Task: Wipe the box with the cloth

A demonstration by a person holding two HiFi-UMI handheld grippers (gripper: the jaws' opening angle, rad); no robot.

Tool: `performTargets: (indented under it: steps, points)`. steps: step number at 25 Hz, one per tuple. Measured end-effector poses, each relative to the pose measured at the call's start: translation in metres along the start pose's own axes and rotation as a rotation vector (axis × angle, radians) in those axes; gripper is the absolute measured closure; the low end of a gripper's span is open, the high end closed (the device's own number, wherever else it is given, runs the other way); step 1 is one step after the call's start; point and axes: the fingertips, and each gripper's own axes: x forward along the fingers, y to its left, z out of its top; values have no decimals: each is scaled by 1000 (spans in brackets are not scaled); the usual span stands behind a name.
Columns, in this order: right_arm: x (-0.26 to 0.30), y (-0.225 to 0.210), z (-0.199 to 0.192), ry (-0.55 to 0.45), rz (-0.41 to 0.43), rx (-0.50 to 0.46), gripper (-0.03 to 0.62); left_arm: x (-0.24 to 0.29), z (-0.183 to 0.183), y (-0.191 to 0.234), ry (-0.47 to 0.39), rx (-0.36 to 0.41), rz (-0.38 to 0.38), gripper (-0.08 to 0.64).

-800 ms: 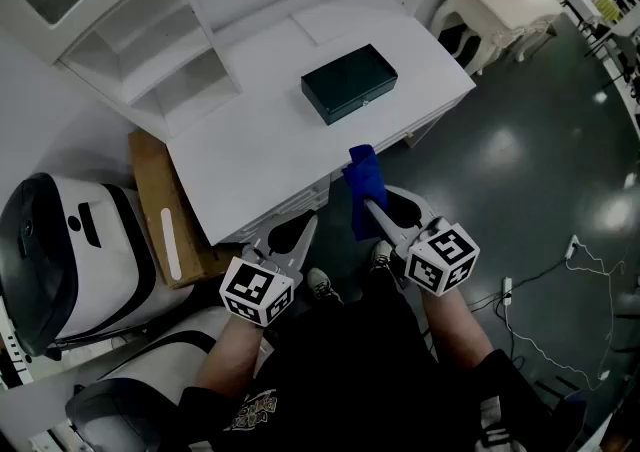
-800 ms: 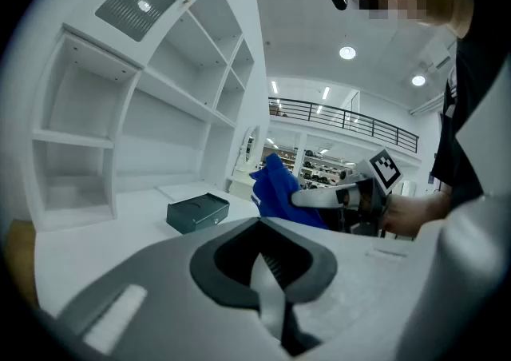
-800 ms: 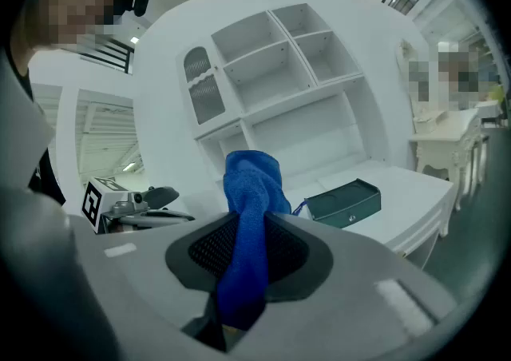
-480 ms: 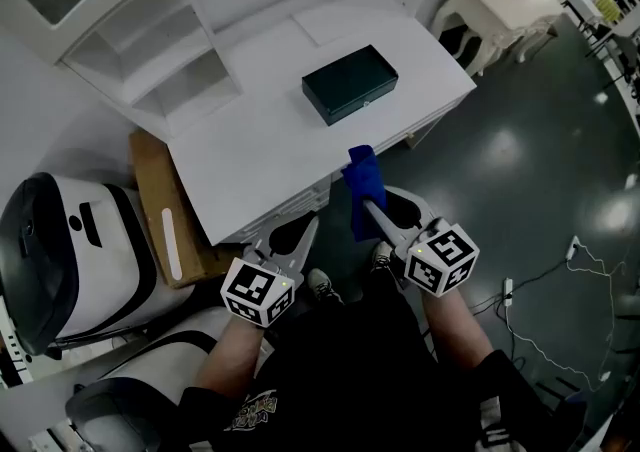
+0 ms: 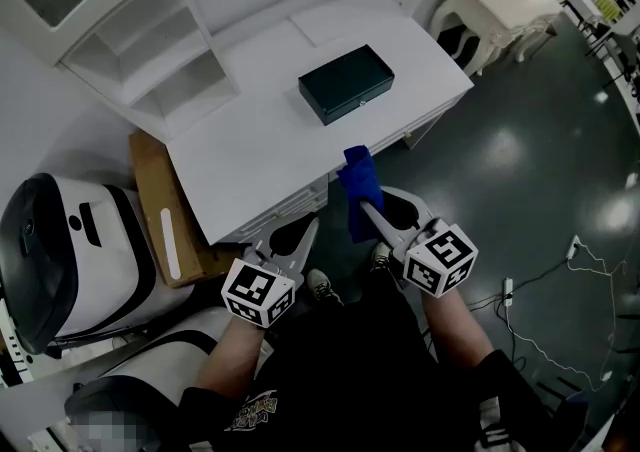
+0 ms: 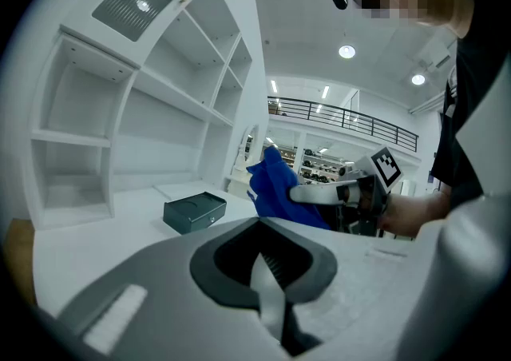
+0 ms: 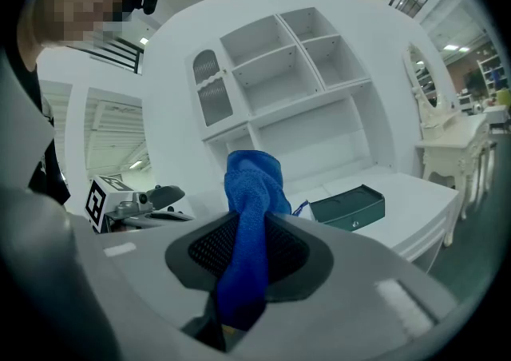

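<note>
Right jaws: your right gripper (image 7: 239, 287) is clamped on the blue cloth (image 7: 252, 184), which sticks up past its tips.
Left jaws: your left gripper (image 6: 270, 295) is pressed together, with nothing between.
Grippers: you hold both just off the near edge of the white desk (image 5: 250, 150).
Box: the dark green box (image 5: 346, 83) lies closed on the desk, farther in, well apart from the cloth.

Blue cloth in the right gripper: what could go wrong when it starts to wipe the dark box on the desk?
1. The box lies loose on the white desk. The left gripper is shut, empty and away from it, so a wipe may push the box along.
2. The cloth is bunched in the right gripper, with only a short end past the tips. The hard jaws might scrape the lid.
</note>
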Motion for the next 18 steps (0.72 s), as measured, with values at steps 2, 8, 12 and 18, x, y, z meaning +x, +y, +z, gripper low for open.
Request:
performTargets:
  steps: [2,8,12,18]
  points:
    - [-2,-1,1,-2,2,3,474,1,-1,-2,2,0,1,560]
    - [-9,-5,2,2,16,0,474,7,1,-13,-3,2,7,560]
    - [-11,-10,5,5,27,-9,475,12,3,-16,-10,2,18,560]
    - [-12,-21,6,25,52,-11,475,23,2,-21,-1,-8,40,560]
